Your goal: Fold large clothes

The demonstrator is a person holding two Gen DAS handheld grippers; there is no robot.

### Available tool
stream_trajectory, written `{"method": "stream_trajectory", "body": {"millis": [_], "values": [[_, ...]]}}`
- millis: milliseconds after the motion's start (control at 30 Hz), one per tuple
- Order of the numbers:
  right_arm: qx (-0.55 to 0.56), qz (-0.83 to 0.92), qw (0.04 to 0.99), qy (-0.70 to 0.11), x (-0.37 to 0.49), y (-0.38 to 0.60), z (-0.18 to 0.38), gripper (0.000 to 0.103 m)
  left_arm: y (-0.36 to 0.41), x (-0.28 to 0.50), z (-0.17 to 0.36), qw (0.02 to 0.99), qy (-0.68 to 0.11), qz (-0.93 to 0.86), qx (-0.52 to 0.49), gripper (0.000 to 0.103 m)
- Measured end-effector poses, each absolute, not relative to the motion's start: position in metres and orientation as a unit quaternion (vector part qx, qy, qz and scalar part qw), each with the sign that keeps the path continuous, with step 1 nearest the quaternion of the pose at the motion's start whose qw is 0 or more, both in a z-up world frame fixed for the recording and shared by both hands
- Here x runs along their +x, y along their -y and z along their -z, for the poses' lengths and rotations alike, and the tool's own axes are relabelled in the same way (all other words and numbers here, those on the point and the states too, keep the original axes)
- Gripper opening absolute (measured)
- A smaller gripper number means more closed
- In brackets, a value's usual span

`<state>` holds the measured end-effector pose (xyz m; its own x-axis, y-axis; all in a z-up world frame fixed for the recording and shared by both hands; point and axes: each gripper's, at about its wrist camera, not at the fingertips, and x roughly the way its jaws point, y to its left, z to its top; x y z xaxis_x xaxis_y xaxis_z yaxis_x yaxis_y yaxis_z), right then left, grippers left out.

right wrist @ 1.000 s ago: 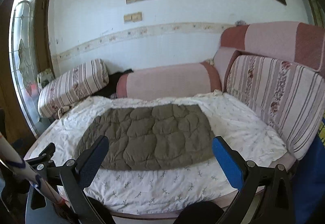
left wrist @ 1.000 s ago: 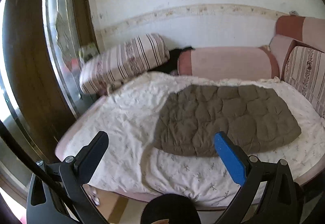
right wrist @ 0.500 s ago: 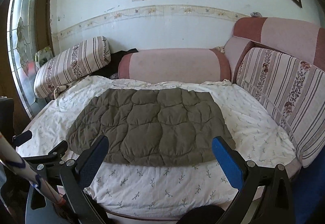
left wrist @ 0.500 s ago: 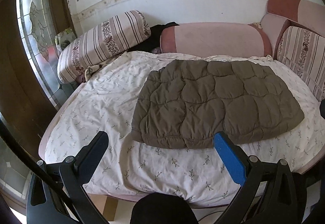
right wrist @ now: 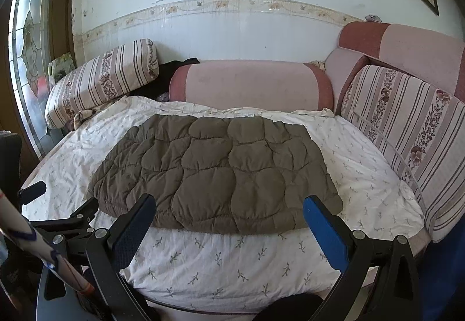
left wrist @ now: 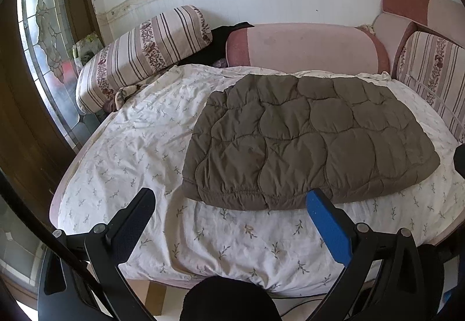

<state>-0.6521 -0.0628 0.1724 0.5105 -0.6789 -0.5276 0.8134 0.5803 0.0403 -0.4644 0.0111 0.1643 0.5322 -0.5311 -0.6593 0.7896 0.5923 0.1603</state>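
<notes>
A brown quilted jacket (left wrist: 308,140) lies flat on a white floral sheet (left wrist: 139,152), its gathered hem toward me. In the right wrist view the same jacket (right wrist: 215,172) fills the middle of the bed. My left gripper (left wrist: 229,199) hovers open just short of the hem, holding nothing. My right gripper (right wrist: 229,206) is also open and empty, its fingertips over the near hem edge. The left gripper's black frame (right wrist: 58,219) shows at the lower left of the right wrist view.
A striped bolster (left wrist: 142,56) and a pink bolster (left wrist: 305,47) line the back wall, with a dark cloth (left wrist: 229,30) between them. A striped cushion (right wrist: 407,135) stands on the right. A glass door panel (left wrist: 43,39) is at the left. The bed's front edge (right wrist: 232,300) is close.
Both grippers have moved forward and lower toward the bed, so the jacket looks larger and nearer. Both stayed open; nothing was grasped.
</notes>
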Motion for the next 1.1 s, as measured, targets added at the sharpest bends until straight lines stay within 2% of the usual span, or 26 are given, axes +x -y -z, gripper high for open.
{"method": "stream_trajectory", "body": {"millis": [1100], "values": [[0.141, 0.434, 0.858, -0.238, -0.6532, 0.0581, -0.1695, 0.103, -0.0132, -0.4691, -0.1594, 0.837, -0.294, 0.397, 0.235, 0.103]]}}
